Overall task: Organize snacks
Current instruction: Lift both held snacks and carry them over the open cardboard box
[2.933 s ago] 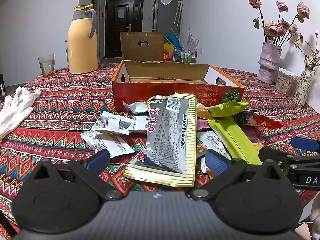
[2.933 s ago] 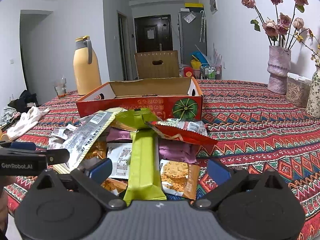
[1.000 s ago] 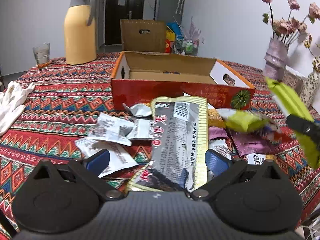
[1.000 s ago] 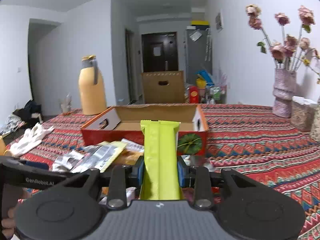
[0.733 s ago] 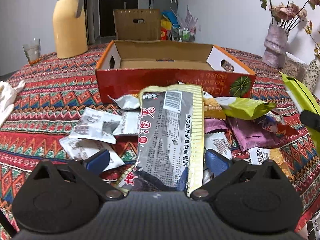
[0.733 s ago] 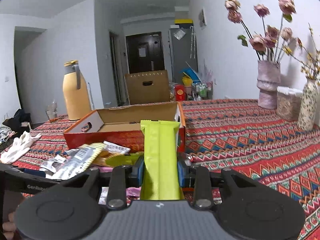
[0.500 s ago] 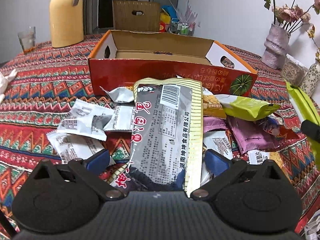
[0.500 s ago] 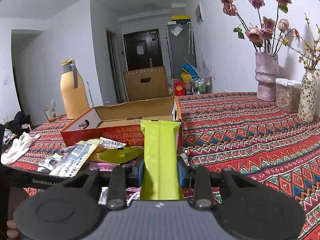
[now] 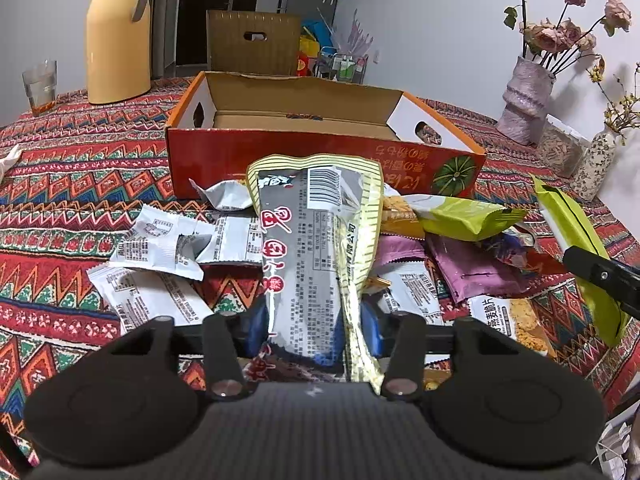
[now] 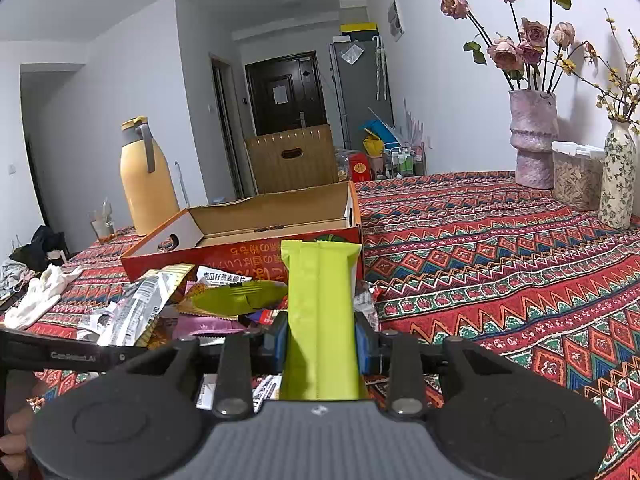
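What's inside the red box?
The red box looks empty: bare brown cardboard floor and walls, with only a thin dark strip along the back. Its front wall hides the nearest bit of floor, so something flat there would not show.

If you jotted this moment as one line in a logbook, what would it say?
left gripper: shut on grey-and-yellow snack bag | right gripper: shut on green snack bar | orange box: open

White walls [image 10: 440, 92] and ceiling, evenly lit. Dark door [image 10: 286, 96] at the far end of a hallway, grey fridge [image 10: 356, 92] beside it (papers stuck on front). Table under a red patterned tablecloth [image 10: 500, 248]. Brown chair back [image 10: 292, 158] beyond the table.
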A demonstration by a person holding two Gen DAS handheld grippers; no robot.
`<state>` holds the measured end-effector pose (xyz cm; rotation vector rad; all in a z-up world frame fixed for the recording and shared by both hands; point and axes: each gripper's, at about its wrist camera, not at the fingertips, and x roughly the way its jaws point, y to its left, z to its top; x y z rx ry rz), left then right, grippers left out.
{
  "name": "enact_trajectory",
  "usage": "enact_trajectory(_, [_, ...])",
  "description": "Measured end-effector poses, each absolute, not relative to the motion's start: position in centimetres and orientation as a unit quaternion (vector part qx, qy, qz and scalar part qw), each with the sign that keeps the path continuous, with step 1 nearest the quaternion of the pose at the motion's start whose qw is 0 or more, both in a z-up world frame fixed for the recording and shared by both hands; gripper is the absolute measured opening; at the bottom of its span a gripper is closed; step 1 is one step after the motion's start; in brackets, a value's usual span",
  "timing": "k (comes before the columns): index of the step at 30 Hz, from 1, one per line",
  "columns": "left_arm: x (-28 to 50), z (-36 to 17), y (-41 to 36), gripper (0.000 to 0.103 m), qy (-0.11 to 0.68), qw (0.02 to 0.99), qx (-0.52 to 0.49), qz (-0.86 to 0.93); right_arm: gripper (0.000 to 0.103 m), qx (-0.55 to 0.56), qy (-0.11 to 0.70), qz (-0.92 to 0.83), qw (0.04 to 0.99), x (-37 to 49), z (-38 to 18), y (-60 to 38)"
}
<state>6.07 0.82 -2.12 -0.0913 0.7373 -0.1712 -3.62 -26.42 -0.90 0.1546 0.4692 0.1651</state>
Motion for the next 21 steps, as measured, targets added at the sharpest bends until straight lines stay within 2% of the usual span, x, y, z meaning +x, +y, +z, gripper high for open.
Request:
enact_trajectory(2, [5.7,-1.8,0.8,0.042,0.357,0.929,-0.043,-0.084,0.031,0.077,0.231,0.081,0.967,-3.7,-0.8,-26.4])
enact_trajectory(21, [6.6,5.3,0.8,0.041,0.293,0.954,-0.028,-0.063,0.031,0.048,0.189,0.089,0.977,-1.1,2.5,-25.8])
